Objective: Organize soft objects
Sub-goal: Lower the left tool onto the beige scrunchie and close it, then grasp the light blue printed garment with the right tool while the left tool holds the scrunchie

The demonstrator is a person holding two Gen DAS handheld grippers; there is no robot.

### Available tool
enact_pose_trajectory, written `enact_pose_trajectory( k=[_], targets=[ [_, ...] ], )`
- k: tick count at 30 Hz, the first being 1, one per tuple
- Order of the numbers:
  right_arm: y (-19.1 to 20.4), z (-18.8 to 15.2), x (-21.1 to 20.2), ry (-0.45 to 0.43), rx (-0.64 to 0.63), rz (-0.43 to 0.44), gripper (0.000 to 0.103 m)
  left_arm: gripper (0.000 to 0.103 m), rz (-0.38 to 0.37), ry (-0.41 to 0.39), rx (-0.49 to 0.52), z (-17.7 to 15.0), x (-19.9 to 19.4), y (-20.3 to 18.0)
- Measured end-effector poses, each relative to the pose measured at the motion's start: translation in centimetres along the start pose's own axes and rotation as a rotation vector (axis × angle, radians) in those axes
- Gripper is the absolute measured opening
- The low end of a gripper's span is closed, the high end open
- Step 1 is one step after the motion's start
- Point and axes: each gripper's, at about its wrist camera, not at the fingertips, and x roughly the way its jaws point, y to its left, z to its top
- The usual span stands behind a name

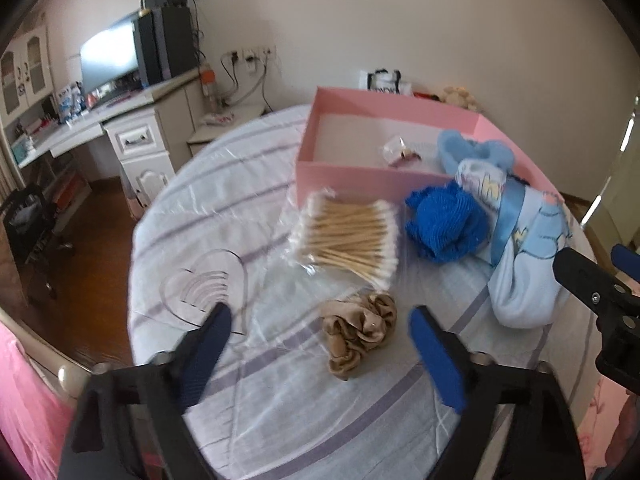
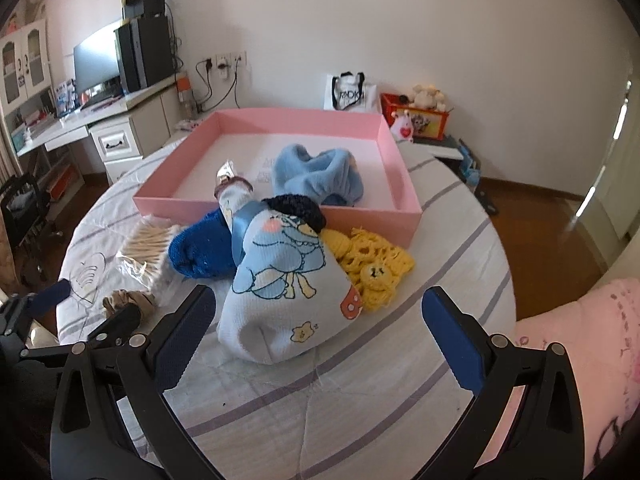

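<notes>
On the striped round bench, the pale blue cartoon sock bundle lies just before the pink box, so the right gripper, fingers wide and empty, should straddle its middle, while the left gripper, also empty and wide, takes the beige scrunchie.

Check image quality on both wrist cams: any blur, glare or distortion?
Left wrist: motion blur softens the pink box and cotton swabs; monitor blown out. Right wrist: sharper, the printed sock crisp. Both: strong fisheye bending, dark corners.
</notes>
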Motion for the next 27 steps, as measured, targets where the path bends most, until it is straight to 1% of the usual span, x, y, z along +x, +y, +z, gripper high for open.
enact_pose_trajectory(
  k=[2,3,4,5,8,10,23,27],
  targets=[
    [0.1,0.0,0.3,0.009,-0.004,0.000,0.103,0.051,-0.020,0.027,-0.004,0.0,1.2,0.2],
    [0.1,0.0,0.5,0.012,-0.006,0.000,0.103,0.044,-0.039,0.042,-0.008,0.1,1.7,0.3],
    [0.1,0.0,0.6,0.015,-0.008,0.000,0.103,0.031,-0.050,0.052,-0.011,0.2,2.1,0.3],
    [0.1,0.0,0.6,0.018,-0.009,0.000,0.103,0.027,-0.052,0.053,-0.010,0.2,2.3,0.3],
    [0.1,0.1,0.9,0.025,-0.008,0.000,0.103,0.023,-0.037,0.028,0.013,0.5,2.0,0.0],
    [0.1,0.1,0.9,0.026,-0.007,0.003,0.103,0.023,-0.034,0.017,0.019,0.5,1.7,-0.1],
    [1.3,0.7,1.9,0.026,-0.037,0.015,0.103,0.022,0.009,-0.030,-0.006,0.5,-0.7,1.1],
    [2.0,0.8,3.3,0.053,-0.045,0.020,0.101,0.022,0.017,-0.032,-0.012,0.8,-0.8,1.4]
  ],
)
